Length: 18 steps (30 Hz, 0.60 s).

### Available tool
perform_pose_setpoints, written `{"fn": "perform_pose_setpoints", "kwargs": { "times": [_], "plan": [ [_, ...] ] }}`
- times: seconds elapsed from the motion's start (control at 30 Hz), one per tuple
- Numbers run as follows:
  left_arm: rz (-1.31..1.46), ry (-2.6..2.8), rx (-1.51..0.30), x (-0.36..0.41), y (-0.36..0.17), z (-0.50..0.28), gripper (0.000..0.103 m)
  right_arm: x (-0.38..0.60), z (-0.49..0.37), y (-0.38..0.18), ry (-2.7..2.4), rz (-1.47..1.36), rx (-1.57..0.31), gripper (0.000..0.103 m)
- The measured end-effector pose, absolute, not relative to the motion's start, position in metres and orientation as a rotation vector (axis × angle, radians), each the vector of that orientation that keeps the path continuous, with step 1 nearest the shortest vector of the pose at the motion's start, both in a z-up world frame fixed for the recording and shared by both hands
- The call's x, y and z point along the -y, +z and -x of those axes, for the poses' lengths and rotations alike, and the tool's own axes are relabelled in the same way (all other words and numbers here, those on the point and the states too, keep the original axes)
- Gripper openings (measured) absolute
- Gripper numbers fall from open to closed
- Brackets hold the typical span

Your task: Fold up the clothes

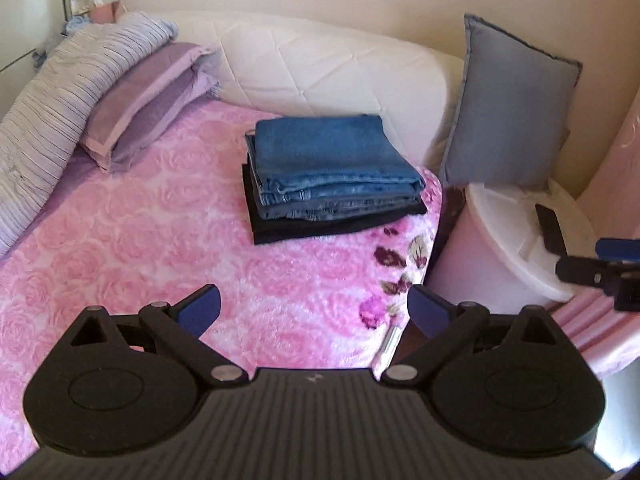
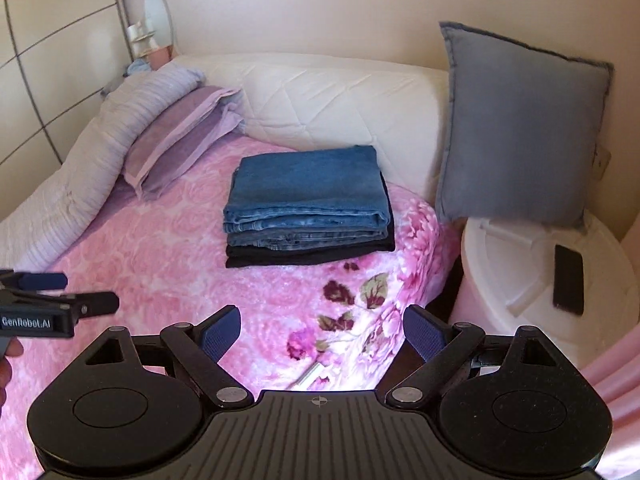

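Denim on top: folded jeans (image 2: 306,196) stacked over dark garments (image 2: 312,254) on my pink blanket (image 2: 160,248). Both my left gripper (image 1: 314,308) and right gripper (image 2: 322,330) gape empty. Heavy, stiff; I'd pinch the thick folded edge.

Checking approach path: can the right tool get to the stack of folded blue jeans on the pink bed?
Probably yes: the right tool is open and empty, with only bare pink rose blanket between it and the folded blue jeans stack.
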<state>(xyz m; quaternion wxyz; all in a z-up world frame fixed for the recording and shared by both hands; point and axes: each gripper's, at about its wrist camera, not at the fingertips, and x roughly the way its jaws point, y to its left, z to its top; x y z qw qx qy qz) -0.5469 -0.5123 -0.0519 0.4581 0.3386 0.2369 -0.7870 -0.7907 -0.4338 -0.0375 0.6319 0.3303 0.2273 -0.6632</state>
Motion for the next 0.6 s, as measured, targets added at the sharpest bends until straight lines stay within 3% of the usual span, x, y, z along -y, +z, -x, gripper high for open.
{"fn": "perform_pose_setpoints", "kwargs": {
  "times": [0.6],
  "plan": [
    [-0.848,-1.894,-0.546,0.491,-0.04,0.577,0.098,0.418,0.805,-0.027,-1.5,-0.698,-0.528,0.091]
  ]
}}
